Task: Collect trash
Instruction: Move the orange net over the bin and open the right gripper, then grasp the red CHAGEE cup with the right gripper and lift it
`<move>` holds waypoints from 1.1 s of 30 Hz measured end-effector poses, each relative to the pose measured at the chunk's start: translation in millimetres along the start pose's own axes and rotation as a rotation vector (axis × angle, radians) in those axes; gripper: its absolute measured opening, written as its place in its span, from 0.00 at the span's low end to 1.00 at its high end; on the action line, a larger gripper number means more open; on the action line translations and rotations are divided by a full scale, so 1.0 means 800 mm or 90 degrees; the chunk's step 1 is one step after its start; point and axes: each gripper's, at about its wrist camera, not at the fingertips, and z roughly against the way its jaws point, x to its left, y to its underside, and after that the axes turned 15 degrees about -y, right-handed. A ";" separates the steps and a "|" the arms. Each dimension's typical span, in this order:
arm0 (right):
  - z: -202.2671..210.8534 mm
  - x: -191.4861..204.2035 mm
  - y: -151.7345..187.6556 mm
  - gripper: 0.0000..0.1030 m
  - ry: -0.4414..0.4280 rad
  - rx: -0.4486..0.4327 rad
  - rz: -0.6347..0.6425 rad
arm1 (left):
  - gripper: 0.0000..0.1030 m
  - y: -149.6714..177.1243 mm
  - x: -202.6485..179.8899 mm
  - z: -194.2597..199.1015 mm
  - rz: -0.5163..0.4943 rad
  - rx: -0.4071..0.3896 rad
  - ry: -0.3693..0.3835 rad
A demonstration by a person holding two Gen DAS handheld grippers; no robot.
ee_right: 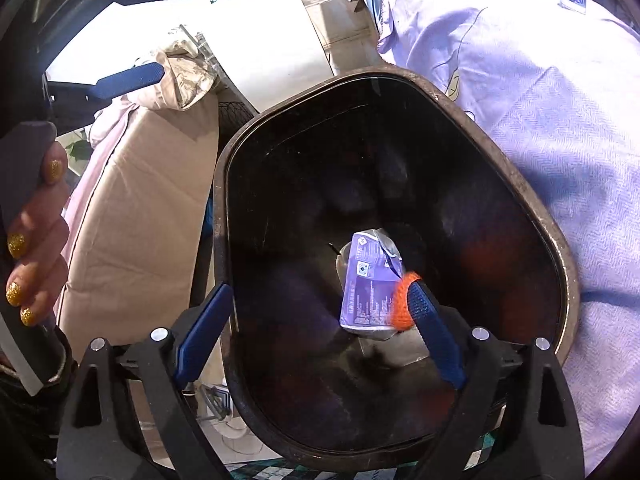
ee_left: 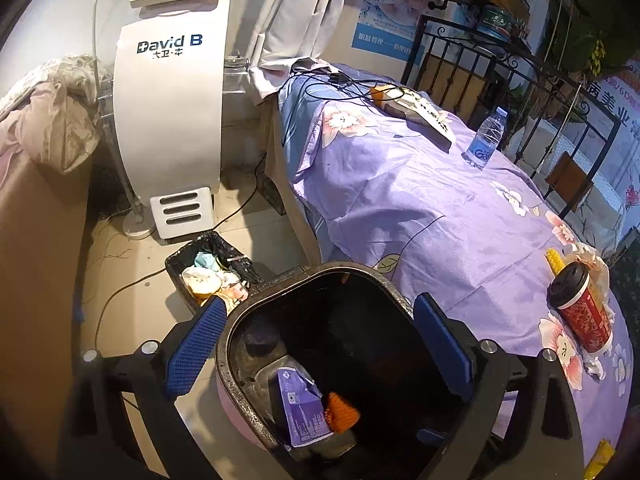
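A dark, pink-sided bin (ee_left: 312, 280) stands beside the bed, and its rim (ee_right: 532, 196) fills the right wrist view. A purple packet (ee_left: 298, 408) (ee_right: 368, 280) and an orange net scrap (ee_left: 340, 412) (ee_right: 402, 300) lie at its bottom. My left gripper (ee_left: 320, 344) is open, its fingers on either side of the bin's mouth. My right gripper (ee_right: 316, 316) is open above the bin, with its right fingertip (ee_right: 420, 300) next to the orange scrap. A red paper cup (ee_left: 580, 308), a yellow corn cob (ee_left: 556, 262), crumpled tissue (ee_left: 596, 264) and a water bottle (ee_left: 486, 136) sit on the purple bedsheet (ee_left: 400, 200).
A small black-lined bin (ee_left: 212, 268) full of rubbish stands on the tiled floor. A white "David B" machine (ee_left: 168, 120) stands behind it with cables across the floor. A beige couch (ee_left: 36, 240) is on the left. A black iron railing (ee_left: 520, 76) runs behind the bed.
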 end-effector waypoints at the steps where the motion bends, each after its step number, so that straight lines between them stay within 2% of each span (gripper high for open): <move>1: 0.001 0.000 0.000 0.86 0.001 -0.002 -0.002 | 0.91 -0.001 -0.001 0.000 0.000 0.000 0.000; 6: 0.028 0.004 0.005 0.86 0.002 -0.042 -0.001 | 0.91 0.000 -0.004 0.000 0.002 0.008 0.009; 12: 0.078 0.010 0.010 0.87 0.038 -0.105 0.012 | 0.91 0.003 -0.026 0.002 -0.016 0.010 0.024; 18: 0.134 0.001 0.024 0.88 0.091 -0.170 0.004 | 0.92 0.010 -0.063 0.002 -0.041 0.026 0.065; 26: 0.223 -0.030 0.060 0.89 0.168 -0.258 -0.061 | 0.92 0.036 -0.148 0.013 -0.131 0.040 0.139; 33: 0.296 -0.071 0.092 0.89 0.235 -0.255 -0.125 | 0.92 0.069 -0.225 0.034 -0.226 0.054 0.227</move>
